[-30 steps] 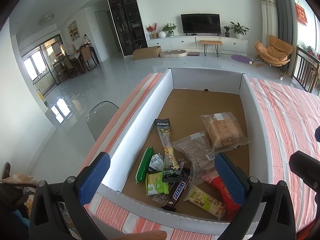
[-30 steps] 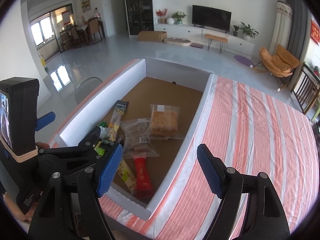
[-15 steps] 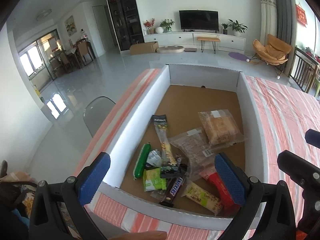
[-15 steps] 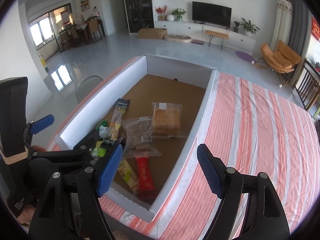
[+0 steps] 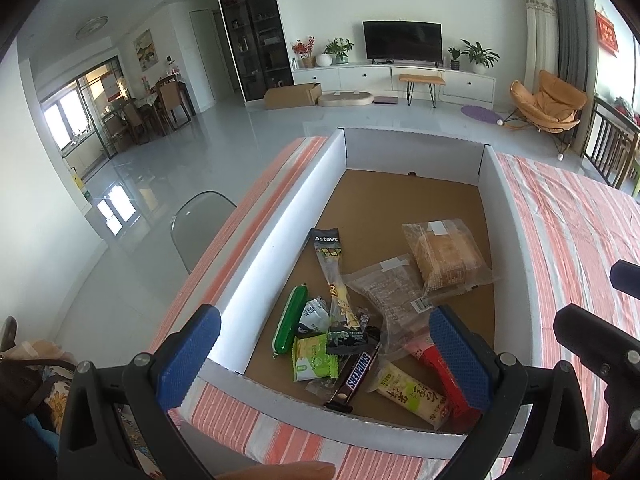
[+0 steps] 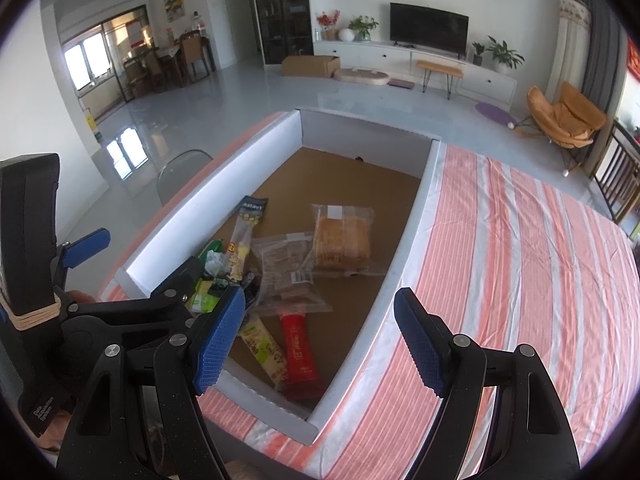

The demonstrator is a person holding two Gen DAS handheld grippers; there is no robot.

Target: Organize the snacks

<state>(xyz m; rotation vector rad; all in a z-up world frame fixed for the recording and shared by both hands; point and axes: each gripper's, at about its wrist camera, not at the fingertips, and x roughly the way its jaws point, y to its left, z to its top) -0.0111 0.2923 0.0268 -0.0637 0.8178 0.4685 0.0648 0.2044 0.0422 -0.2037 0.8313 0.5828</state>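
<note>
Mixed wrapped snack packets (image 5: 360, 320) lie clustered at the near end of a shallow white-walled cardboard tray (image 5: 276, 236) on a red-and-white striped tablecloth (image 6: 520, 260), while the left gripper (image 5: 324, 356) and the right gripper (image 6: 320, 340) hover above, both spread wide and empty.

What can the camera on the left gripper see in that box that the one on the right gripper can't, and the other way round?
Only the left wrist view shows the Snickers bar and the whole green sausage stick. Only the right wrist view shows the left gripper from outside, blocking those snacks, and far more striped tablecloth. Both show the white-walled box, the bread packet, the red packet and open grippers holding nothing.
</note>
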